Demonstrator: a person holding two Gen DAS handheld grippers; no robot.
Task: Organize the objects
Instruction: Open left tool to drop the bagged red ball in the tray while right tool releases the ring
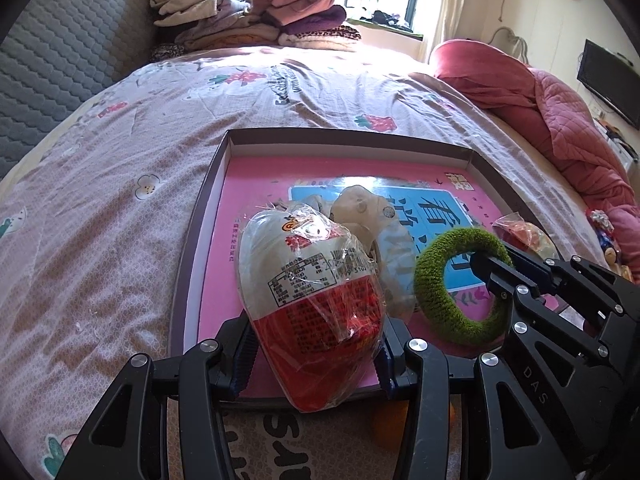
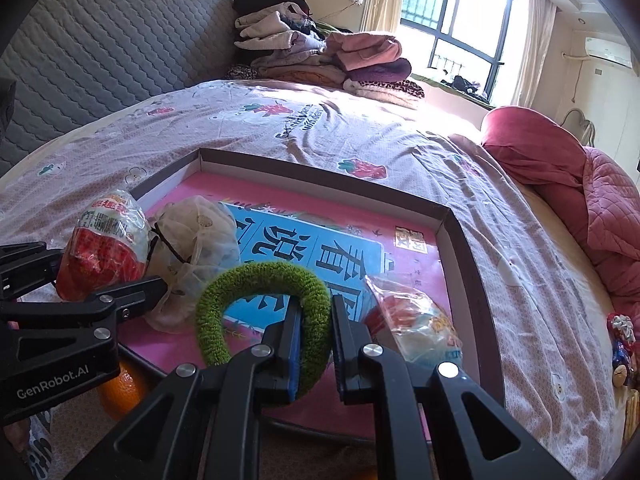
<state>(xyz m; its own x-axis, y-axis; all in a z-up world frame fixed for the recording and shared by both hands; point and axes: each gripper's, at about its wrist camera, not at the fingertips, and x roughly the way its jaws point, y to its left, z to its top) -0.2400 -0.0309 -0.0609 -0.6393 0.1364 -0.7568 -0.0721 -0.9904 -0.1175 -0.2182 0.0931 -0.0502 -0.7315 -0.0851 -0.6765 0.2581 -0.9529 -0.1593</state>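
A shallow box (image 1: 344, 141) (image 2: 460, 220) with a pink and blue printed bottom lies on the bed. My left gripper (image 1: 316, 356) is shut on a red and white snack bag (image 1: 316, 300) (image 2: 104, 248), held over the box's near left edge. My right gripper (image 2: 316, 340) (image 1: 496, 276) is shut on a green fuzzy ring (image 2: 264, 288) (image 1: 452, 284), held over the box. A cream mesh pouch (image 1: 360, 212) (image 2: 200, 236) and another clear snack bag (image 2: 416, 316) (image 1: 524, 232) lie in the box.
An orange (image 2: 120, 392) sits on the bed under the left gripper by the box's near edge. Folded clothes (image 1: 256, 16) are piled at the far side. A red quilt (image 1: 560, 120) lies at the right, with small toys (image 2: 620, 344) at the bed's edge.
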